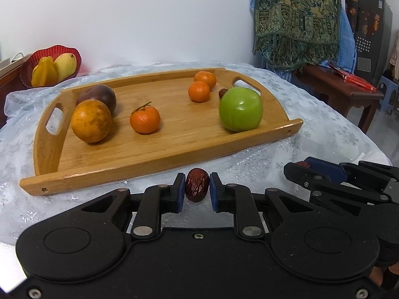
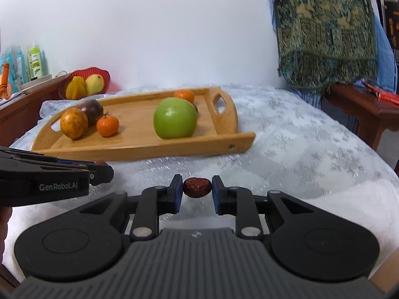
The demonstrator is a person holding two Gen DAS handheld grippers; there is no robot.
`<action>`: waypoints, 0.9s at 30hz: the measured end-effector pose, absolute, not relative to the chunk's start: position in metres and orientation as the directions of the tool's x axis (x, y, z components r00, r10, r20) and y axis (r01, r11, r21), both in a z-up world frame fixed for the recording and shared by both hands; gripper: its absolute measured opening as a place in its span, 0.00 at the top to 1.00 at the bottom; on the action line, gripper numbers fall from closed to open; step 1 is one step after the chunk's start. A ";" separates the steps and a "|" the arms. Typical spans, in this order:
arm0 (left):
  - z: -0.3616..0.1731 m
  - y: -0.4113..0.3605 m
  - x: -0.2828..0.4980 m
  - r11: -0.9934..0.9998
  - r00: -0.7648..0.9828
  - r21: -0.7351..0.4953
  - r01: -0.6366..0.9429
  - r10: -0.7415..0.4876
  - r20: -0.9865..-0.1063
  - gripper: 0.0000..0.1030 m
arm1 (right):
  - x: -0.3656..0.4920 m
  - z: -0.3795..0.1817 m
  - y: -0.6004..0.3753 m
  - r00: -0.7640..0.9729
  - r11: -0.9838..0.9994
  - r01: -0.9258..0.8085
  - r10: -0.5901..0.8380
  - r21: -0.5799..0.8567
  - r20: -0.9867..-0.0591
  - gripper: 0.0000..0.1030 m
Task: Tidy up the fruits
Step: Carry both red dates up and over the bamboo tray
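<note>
**A:** Start at the fingers. What has each one got?

**B:** The left gripper (image 1: 197, 186) is clamped on a date (image 1: 197, 185) — upright, pinched across its narrow waist by both blue pads, low centre of the left view. The right gripper (image 2: 197, 188) has a second date (image 2: 197, 187) lying crosswise between its pads; they look to touch its two ends, so I'd call it gripped lengthwise.

**A:** How will they handle?

**B:** I'd judge them light, wrinkled, a bit leathery — they give slightly and shouldn't slip. The waist hold looks safer; the end-to-end one could let the fruit pivot or pop out.

**A:** Room to move?

**B:** The tray (image 1: 159, 172) sits just past both grippers, mid-frame, its near rail a raised lip to clear. Bare wood lies between the tangerine (image 1: 145, 119) and the green apple (image 1: 241, 109), which looks likely to roll if nudged. The two grippers are close side by side — in the right view the left one fills the left edge.
</note>
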State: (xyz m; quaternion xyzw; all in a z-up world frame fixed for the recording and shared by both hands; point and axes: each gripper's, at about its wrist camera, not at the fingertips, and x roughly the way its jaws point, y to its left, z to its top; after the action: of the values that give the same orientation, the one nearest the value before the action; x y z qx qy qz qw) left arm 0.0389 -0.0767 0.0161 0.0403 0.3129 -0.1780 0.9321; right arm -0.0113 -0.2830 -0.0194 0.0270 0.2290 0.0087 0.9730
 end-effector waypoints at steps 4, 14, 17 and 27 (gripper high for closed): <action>0.019 -0.073 0.041 0.933 0.752 -0.030 0.358 -0.307 -0.583 0.81 | -0.007 -0.015 -0.276 0.908 0.999 -0.018 0.035 0.044 -0.418 0.72; 0.027 -0.061 0.049 0.936 0.774 -0.042 0.349 -0.314 -0.549 0.81 | 0.006 -0.004 -0.263 0.934 0.998 -0.032 0.047 0.046 -0.354 0.72; 0.028 -0.055 0.051 0.937 0.777 -0.055 0.344 -0.317 -0.543 0.81 | 0.011 -0.001 -0.260 0.936 0.998 -0.041 0.055 0.049 -0.346 0.72; 0.049 -0.038 0.068 0.946 0.818 -0.044 0.320 -0.299 -0.491 0.81 | 0.038 0.018 -0.254 0.945 0.994 -0.085 0.101 0.064 -0.310 0.72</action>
State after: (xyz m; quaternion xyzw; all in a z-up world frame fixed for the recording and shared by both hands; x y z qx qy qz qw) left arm 0.0683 -0.0376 0.0494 0.0204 0.2542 -0.1624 0.9532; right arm 0.0376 -0.2540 0.0184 0.0251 0.1584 0.0473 0.9859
